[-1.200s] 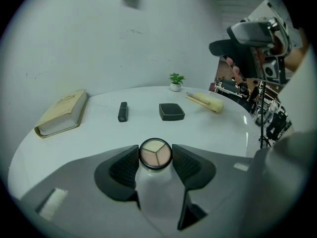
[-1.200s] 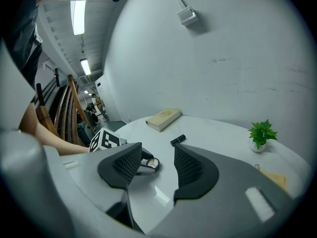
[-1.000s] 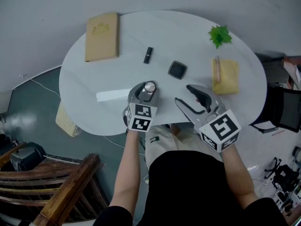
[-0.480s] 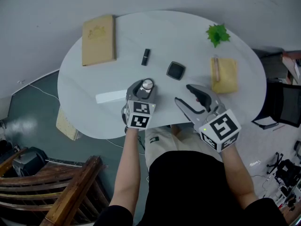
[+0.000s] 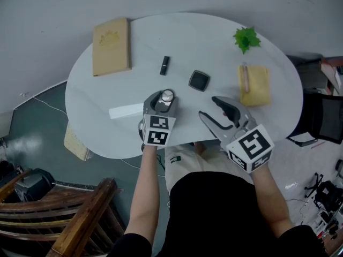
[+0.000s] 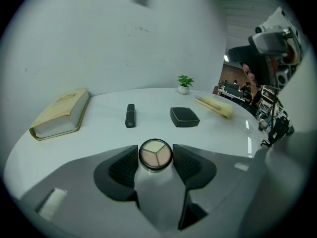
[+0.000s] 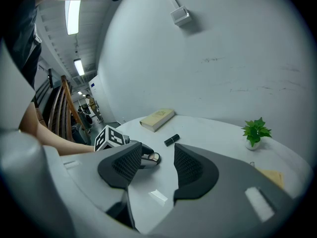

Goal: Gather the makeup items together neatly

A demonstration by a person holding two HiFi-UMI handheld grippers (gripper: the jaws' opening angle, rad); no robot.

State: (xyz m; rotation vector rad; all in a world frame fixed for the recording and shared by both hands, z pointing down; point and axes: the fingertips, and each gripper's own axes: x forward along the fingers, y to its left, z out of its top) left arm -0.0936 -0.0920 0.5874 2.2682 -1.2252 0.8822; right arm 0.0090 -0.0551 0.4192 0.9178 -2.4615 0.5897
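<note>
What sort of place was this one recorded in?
Probably an open-plan office or lab: a round white table against a bare wall, ceiling strip lights, and a black office chair beside it. A book, a lipstick and a compact lie on the table.

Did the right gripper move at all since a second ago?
No. The right gripper keeps the same gap from the black square compact beyond it.

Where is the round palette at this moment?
In the head view it is near the table's front edge: the round palette is gripped between the left gripper's jaws, short of the lipstick and square compact.
</note>
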